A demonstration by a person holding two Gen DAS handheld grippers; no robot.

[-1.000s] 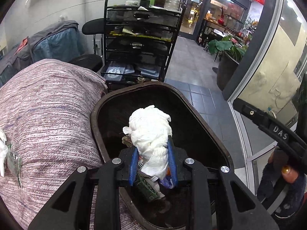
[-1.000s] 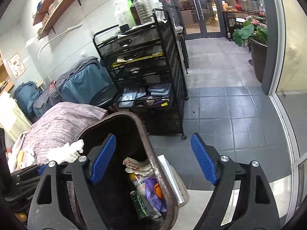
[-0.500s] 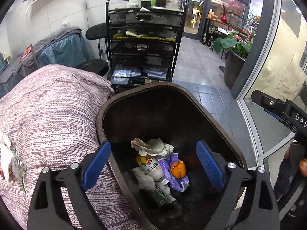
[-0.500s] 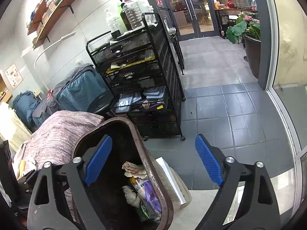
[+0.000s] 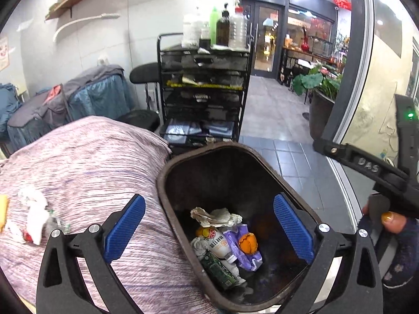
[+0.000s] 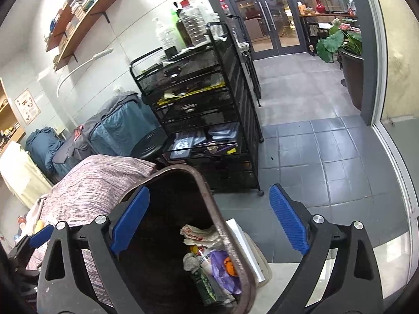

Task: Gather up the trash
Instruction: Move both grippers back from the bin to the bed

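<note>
Left gripper (image 5: 208, 231): jaws just opened wide, nothing between them, hanging over the bin (image 5: 264, 162).
Right gripper (image 6: 209, 221): jaws just widened too, empty, astride bin's near rim.
Dropped trash (image 5: 225, 246): lying at bin's bottom.
Remaining scraps (image 5: 32, 214): left of bin, on striped cover (image 5: 86, 162).
Tip: swing left, descend squarely, pinch whole wad.

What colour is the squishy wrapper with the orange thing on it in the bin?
Purple. The wrapper shows best in the left wrist view.
</note>
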